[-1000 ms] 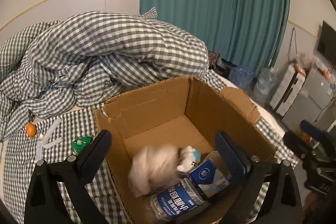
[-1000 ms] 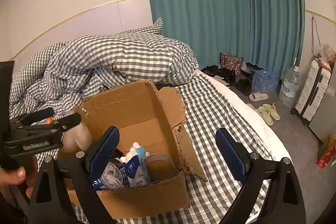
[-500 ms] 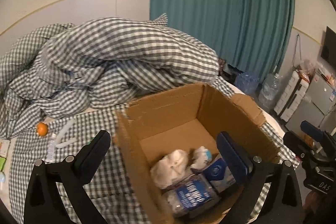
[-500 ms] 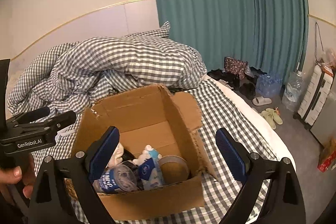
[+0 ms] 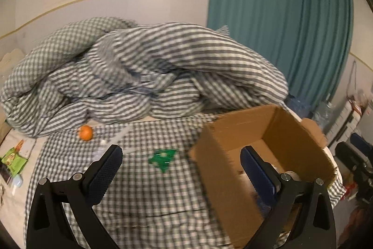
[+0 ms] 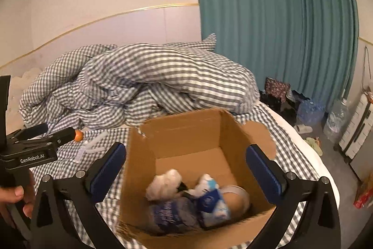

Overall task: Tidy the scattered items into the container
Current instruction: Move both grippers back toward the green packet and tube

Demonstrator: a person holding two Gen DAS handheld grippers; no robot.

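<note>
Swinging left off the box point(image 5: 263, 155), the left gripper point(image 5: 179, 169) is now facing the green packet point(image 5: 163, 156) lying flat on the bed point(image 5: 144, 197). Both grippers are gaping, empty. Packet looks light and crinkly; pinching an edge seems best.

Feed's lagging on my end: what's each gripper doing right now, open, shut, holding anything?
Left gripper: open, holding nothing, above the bed sheet.
Right gripper: open, holding nothing, above the cardboard box.
</note>
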